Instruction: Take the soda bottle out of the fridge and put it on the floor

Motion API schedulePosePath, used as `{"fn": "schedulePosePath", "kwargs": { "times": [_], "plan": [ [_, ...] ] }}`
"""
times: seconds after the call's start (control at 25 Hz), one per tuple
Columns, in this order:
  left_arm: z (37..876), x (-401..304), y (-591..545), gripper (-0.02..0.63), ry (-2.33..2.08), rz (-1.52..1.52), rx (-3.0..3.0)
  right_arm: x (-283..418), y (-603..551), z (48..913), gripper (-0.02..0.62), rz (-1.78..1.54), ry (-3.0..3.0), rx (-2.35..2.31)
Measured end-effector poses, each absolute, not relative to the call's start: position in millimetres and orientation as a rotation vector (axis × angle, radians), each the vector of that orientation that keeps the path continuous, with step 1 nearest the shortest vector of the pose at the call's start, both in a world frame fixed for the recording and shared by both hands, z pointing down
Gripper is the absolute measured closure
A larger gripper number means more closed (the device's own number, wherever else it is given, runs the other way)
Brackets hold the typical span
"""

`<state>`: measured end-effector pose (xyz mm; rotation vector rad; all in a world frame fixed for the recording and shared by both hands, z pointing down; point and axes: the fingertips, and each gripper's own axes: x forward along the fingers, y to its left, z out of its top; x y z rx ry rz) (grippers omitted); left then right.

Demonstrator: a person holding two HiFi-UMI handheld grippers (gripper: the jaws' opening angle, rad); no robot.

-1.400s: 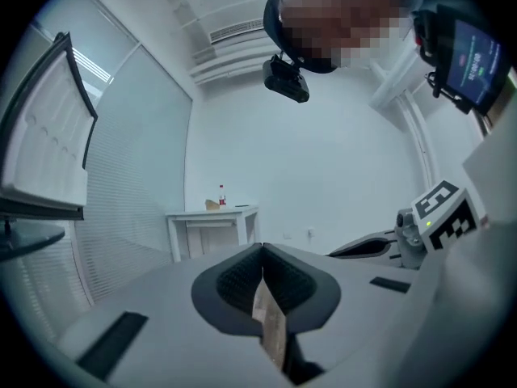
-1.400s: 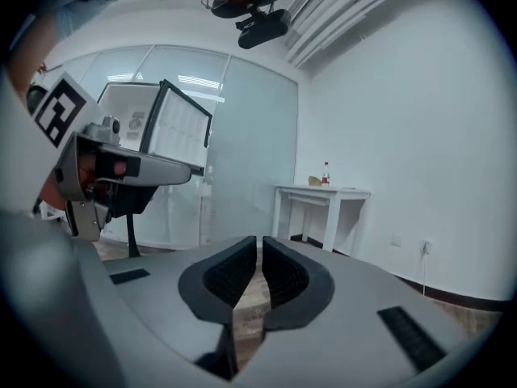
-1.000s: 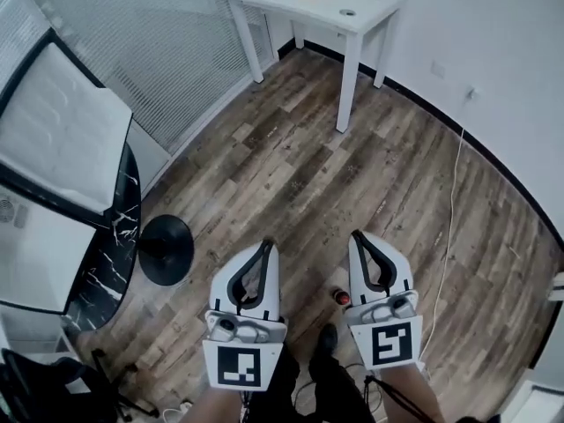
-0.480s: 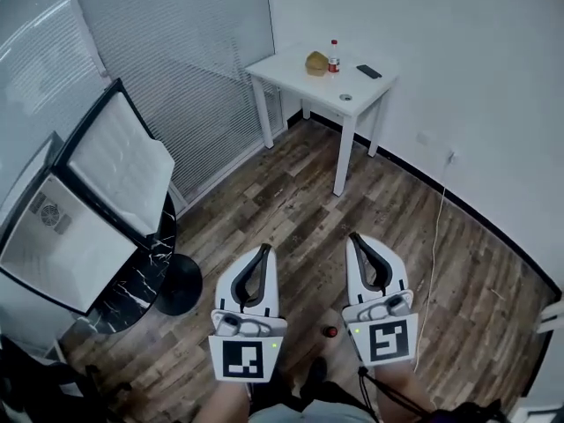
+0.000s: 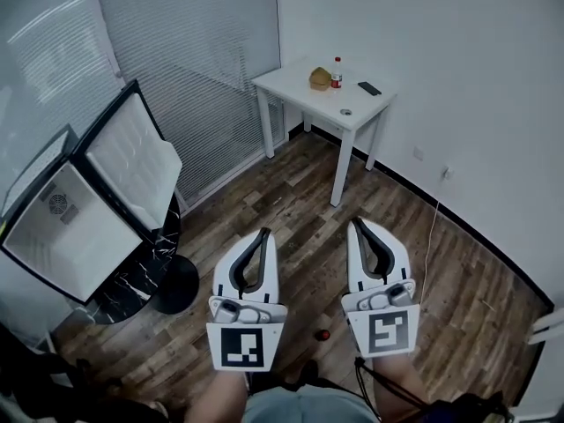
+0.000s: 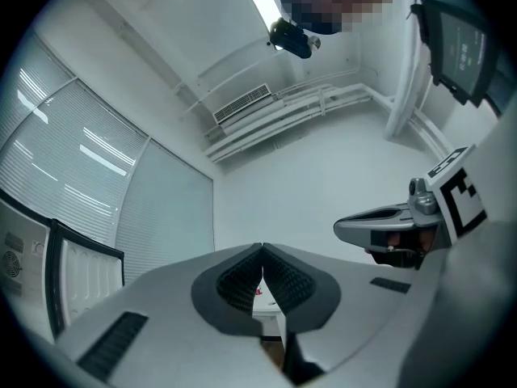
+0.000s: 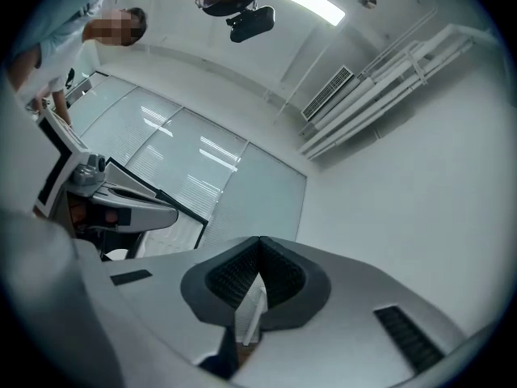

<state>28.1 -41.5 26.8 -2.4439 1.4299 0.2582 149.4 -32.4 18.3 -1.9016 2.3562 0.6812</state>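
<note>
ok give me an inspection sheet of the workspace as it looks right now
surface: wood plank floor
job's things: mini fridge at left on a black marbled stand, its door open; a bottle stands on the white table; small red object on the floor between the grippers, too small to identify
clutter: brown lump, dark flat device and small round item on the table
grippers: left hand-held gripper and right hand-held gripper both shut, nothing held
cables: white cable runs down the right wall to the floor
surroundings: window blinds, white wall
</note>
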Motion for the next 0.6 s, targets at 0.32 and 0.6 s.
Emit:
{"fn": "schedulePosePath", "kwargs": {
  "times": [0.32,0.6],
  "plan": [
    [15,19,-32,0.589,1.427,0.273,-2.424,136,-25,9,0.584,0.687,2.344,-1.873],
    [14,15,-26,0.589,1.418,0.277,-2.421,127,-22,14,0.584,0.686,2.363,-1.872]
  ]
}}
